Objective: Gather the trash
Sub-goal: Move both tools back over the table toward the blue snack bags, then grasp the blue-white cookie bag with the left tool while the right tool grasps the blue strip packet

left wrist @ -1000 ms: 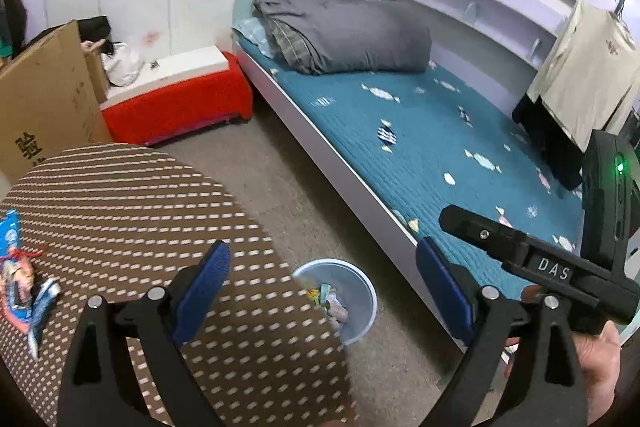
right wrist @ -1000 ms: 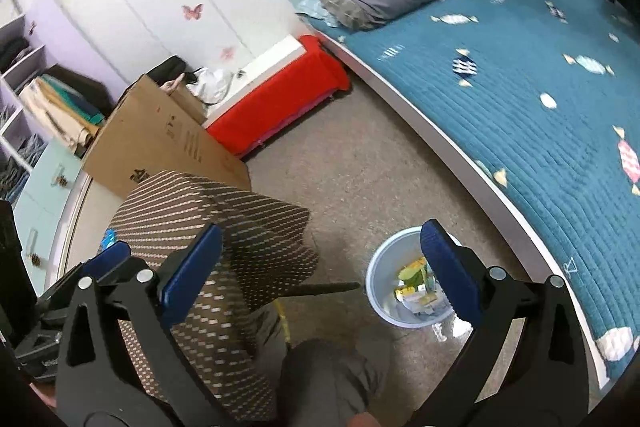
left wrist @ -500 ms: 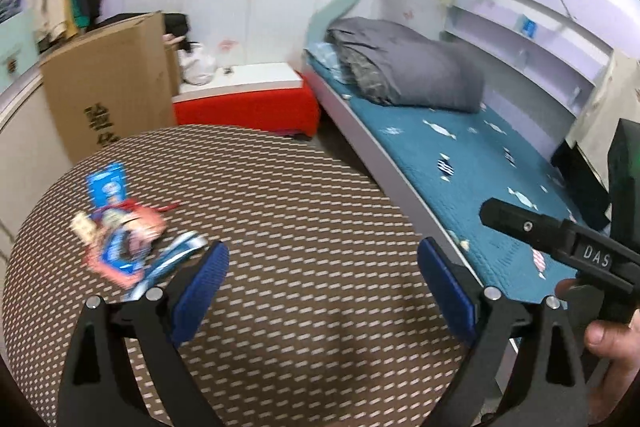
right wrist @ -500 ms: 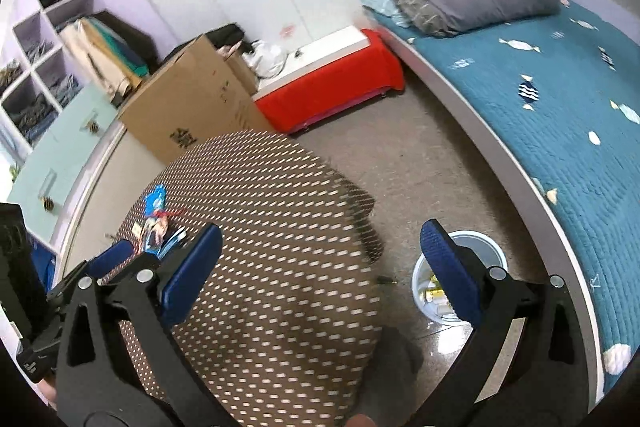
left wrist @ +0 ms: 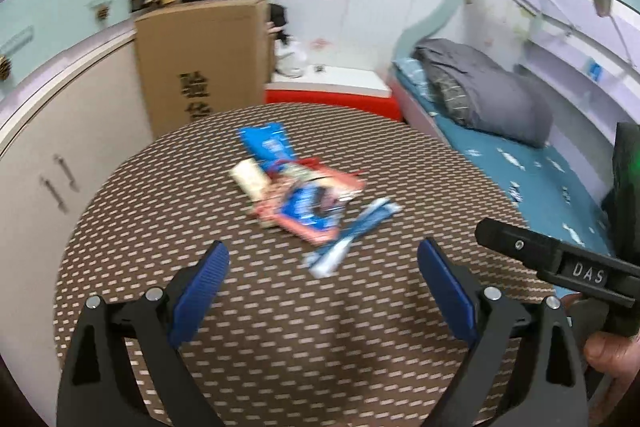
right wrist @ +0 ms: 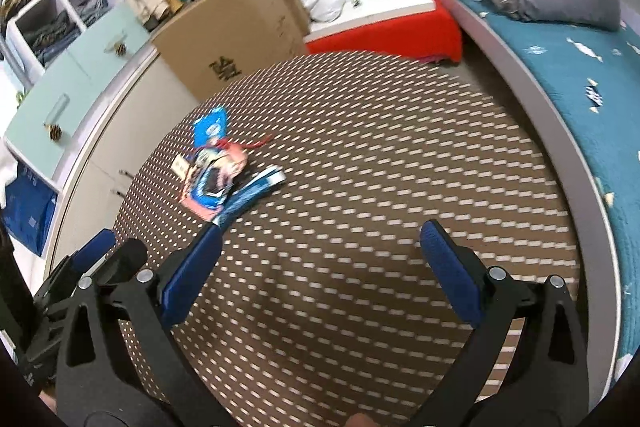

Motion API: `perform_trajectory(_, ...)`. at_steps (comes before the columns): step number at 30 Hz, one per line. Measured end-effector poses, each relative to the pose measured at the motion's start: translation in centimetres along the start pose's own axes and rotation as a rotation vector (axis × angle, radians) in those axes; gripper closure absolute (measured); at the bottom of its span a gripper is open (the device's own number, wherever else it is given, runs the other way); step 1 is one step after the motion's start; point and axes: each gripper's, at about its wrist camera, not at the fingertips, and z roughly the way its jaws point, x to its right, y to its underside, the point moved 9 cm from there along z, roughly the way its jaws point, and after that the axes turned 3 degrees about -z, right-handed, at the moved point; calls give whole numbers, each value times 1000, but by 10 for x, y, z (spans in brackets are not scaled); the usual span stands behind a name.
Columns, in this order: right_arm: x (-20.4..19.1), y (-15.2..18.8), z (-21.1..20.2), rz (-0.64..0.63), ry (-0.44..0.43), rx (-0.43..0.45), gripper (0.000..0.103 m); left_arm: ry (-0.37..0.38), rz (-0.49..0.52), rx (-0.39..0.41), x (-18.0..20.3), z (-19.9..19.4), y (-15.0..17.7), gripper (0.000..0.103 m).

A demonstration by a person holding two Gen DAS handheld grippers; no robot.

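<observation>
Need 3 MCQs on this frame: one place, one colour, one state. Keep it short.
1. Where does the pile of wrappers lie?
A. on the round table
B. on the bed
C. in a bin

2. What colour are the pads of the left gripper?
A. red
B. blue
C. green

3. How does the right gripper stand?
A. shut on a wrapper
B. shut, empty
C. open, empty

Key: 1 A, the wrappers rest on the dotted brown tabletop. 2 B, both pads show blue in the left wrist view. 3 C, its fingers stand wide apart over bare table, nothing between them.

Glossy plastic wrappers (left wrist: 304,195), woven tablecloth (left wrist: 280,327)
</observation>
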Motion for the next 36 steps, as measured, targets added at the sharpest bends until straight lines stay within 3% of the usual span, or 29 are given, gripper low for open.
perform_trajectory(6, -48, -1, 40, -84, -13, -46, 9, -57, -84, -17, -54, 3, 12, 10)
perform_trajectory(10, -61, -2, 66, -107, 38, -65, 33, -79, -121, -19, -71, 5, 18, 10)
perform_trajectory(13, -63, -6, 78, -139, 104, -44, 44, -87, -125, -21, -79, 5, 20, 10)
perform_trajectory(15, -64, -6, 81, -200, 158, -32, 56, -87, -125, -20, -79, 4, 20, 10)
perform_trajectory(16, -64, -5, 81, -221, 171, -28, 70, -86, -123, -18, -78, 5, 19, 10)
perform_trajectory(19, -58, 1, 76, -243, 155, -35, 88, -76, -109, -15, -71, 8, 16, 10)
perform_trajectory(30, -9, 16, 42, -188, 78, -43, 89, 8, 146, -32, -3, 59, -6, 10)
perform_trajectory(36, 1, 21, 32, -171, 55, -39, 89, 0, 264, -75, 17, 89, -6, 14)
